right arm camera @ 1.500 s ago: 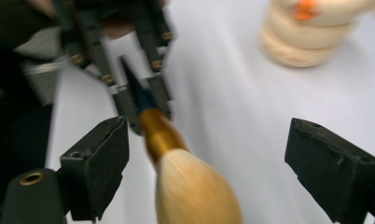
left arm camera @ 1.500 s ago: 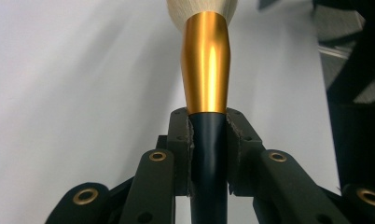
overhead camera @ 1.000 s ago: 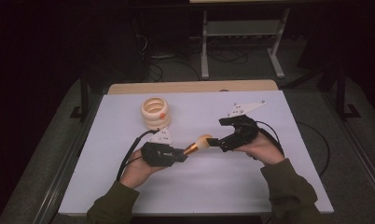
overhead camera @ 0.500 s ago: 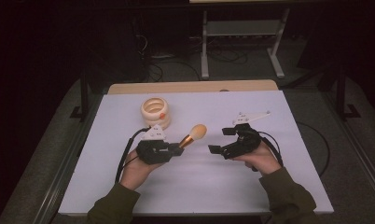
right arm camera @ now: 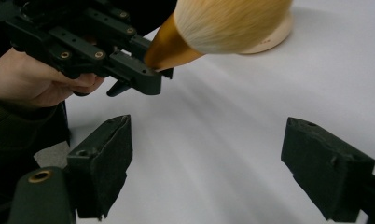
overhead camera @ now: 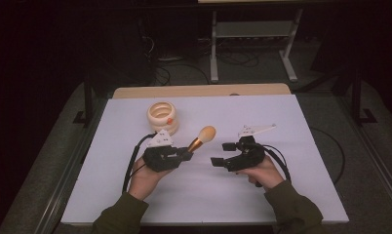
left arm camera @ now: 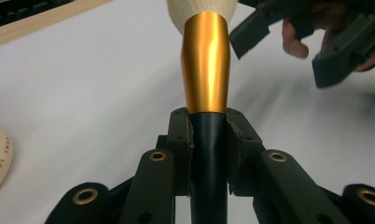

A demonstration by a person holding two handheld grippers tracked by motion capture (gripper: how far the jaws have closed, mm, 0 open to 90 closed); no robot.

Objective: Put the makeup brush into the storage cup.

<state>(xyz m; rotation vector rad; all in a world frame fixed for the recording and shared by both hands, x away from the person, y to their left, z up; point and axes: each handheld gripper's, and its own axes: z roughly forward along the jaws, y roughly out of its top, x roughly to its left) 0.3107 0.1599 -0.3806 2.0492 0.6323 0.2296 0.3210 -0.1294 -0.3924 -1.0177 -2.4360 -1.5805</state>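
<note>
A makeup brush point(overhead camera: 201, 138) with a dark handle, gold ferrule point(left arm camera: 205, 65) and pale orange bristles point(right arm camera: 223, 23) points up and to the right. My left gripper point(overhead camera: 184, 155) is shut on its handle, the pads pressing both sides just below the ferrule. My right gripper point(overhead camera: 223, 153) hovers low over the table, right of the brush head and apart from it. Its jaws have just been closing a little, but they still stand wide in the right gripper view, with nothing between the pads point(right arm camera: 101, 158).
A round cream container point(overhead camera: 163, 117) with an orange dot stands on the white table cover point(overhead camera: 291, 190) behind my left hand, near the far-left part. Cables trail from both grippers. A wooden edge point(overhead camera: 199, 90) runs along the far side.
A second ago my right gripper was at the brush head; it has drawn back to the right and sunk lower. The brush now tilts up more steeply in the left gripper.
</note>
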